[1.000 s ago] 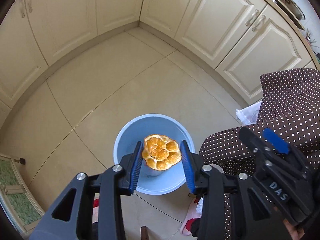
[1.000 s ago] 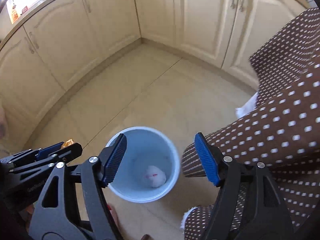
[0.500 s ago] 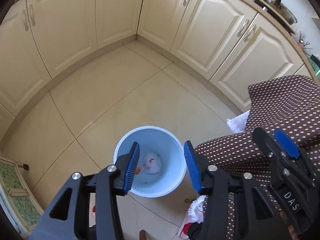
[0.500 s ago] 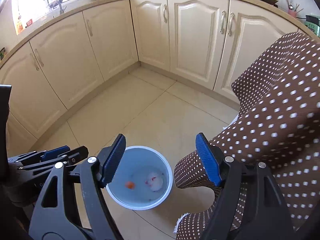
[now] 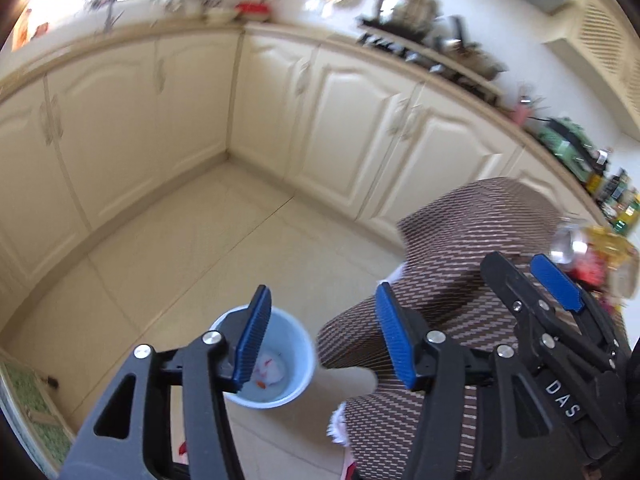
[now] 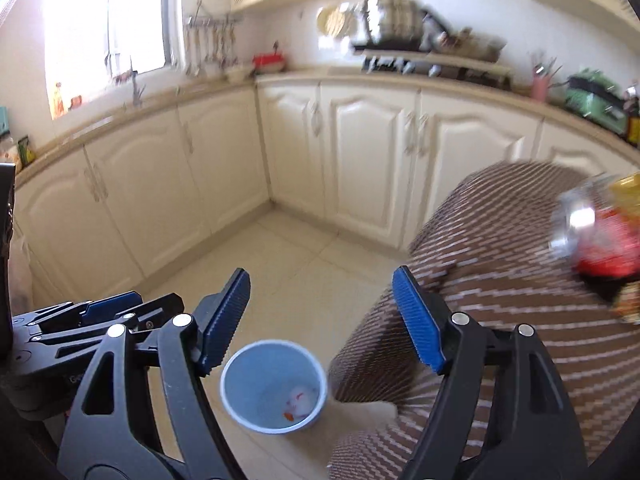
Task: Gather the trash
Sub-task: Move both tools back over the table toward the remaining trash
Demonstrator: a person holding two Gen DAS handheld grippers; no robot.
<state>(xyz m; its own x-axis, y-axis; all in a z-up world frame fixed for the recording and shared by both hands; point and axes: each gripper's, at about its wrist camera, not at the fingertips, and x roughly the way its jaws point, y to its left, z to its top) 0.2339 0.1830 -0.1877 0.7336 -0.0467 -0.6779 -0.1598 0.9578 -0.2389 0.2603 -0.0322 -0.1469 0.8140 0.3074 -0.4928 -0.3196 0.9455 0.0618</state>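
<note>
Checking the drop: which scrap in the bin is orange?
The small bit low in the blue bin, beside the bigger white wad; it alone is orange.

A bin [image 6: 274,388] stands on the floor [image 6: 304,280] left of a cloth-covered table [image 6: 500,300], cabinets [image 6: 360,152] behind.

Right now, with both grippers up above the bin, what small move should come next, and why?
Probably swing toward the red and yellow wrappers on the dotted cloth. Left gripper has just been opening and holds nothing; right gripper is open too; the blue bin already holds white and orange scraps.
</note>
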